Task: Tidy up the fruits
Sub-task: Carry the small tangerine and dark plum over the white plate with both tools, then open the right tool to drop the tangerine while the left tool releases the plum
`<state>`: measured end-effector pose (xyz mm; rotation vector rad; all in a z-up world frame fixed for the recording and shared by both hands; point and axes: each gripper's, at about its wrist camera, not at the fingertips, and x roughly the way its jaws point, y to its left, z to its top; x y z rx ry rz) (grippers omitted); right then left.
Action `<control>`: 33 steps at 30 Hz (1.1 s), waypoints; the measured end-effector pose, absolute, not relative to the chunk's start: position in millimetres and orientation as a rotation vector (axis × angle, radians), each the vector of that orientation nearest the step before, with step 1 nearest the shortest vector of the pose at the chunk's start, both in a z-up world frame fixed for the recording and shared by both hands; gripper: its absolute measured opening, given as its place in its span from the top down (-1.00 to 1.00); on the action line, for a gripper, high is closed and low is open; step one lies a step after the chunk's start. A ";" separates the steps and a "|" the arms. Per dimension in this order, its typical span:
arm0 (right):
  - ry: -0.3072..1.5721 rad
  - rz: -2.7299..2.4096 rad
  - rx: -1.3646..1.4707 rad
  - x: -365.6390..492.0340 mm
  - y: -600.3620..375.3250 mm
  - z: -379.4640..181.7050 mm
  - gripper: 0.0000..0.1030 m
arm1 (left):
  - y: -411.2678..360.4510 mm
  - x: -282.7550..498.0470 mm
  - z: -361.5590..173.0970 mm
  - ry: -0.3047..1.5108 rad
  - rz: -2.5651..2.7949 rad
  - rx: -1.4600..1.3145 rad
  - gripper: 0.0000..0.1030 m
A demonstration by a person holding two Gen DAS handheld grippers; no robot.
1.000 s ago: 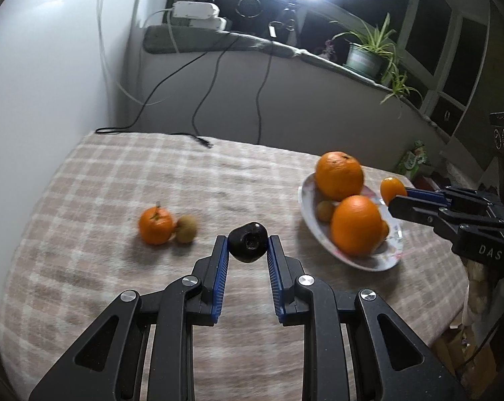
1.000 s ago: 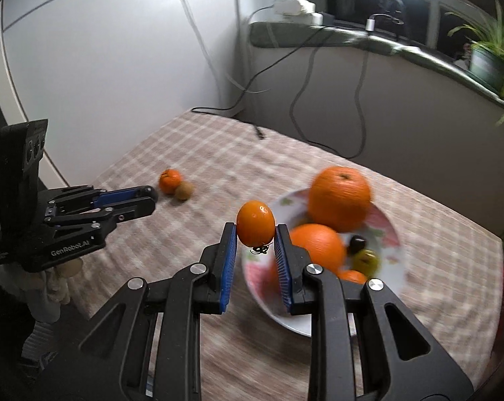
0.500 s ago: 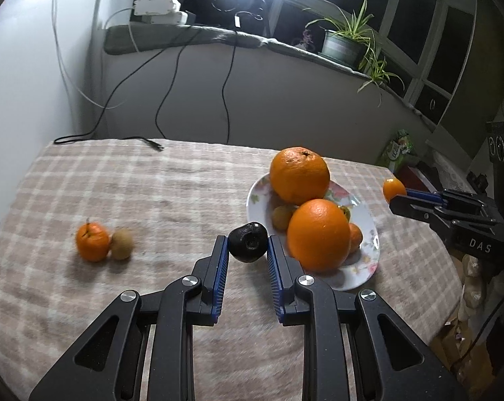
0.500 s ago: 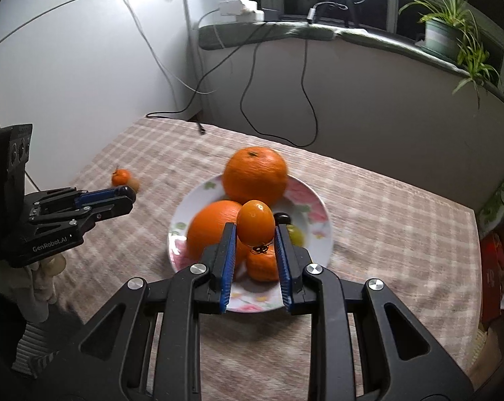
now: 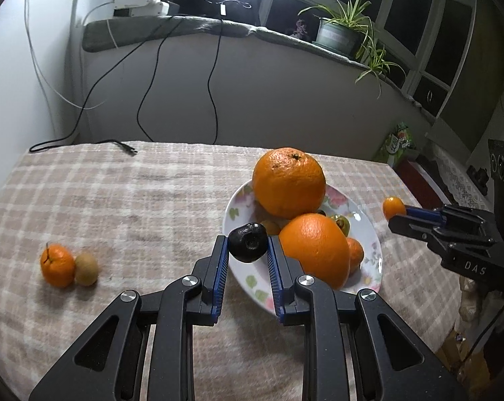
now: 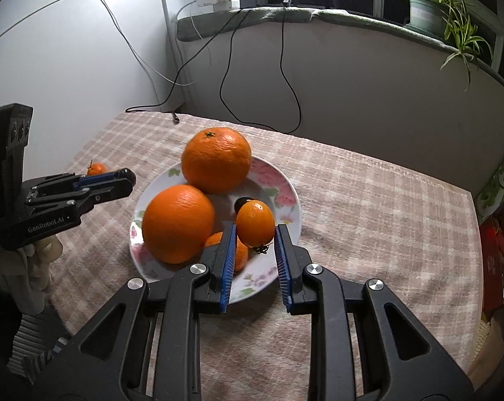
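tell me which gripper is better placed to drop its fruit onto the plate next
Probably the right. The right gripper holds its small orange fruit over the plate. The left gripper holds its dark fruit nearer the plate's edge, beside a big orange.

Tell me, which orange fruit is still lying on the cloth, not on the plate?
The small tangerine with the stem, touching a brown fruit. The other orange ones are on the plate or held.
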<state>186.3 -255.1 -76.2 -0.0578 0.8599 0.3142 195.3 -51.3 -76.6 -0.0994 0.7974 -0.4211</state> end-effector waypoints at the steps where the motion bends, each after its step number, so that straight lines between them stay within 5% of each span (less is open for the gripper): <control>1: 0.862 0.315 -0.056 187.5 -256.4 -77.5 0.53 | -53.0 196.9 -76.6 0.797 -0.422 -0.097 0.58; 33: 0.901 0.352 -0.046 200.6 -256.8 -98.2 0.53 | -68.0 215.1 -84.6 0.825 -0.423 -0.074 0.57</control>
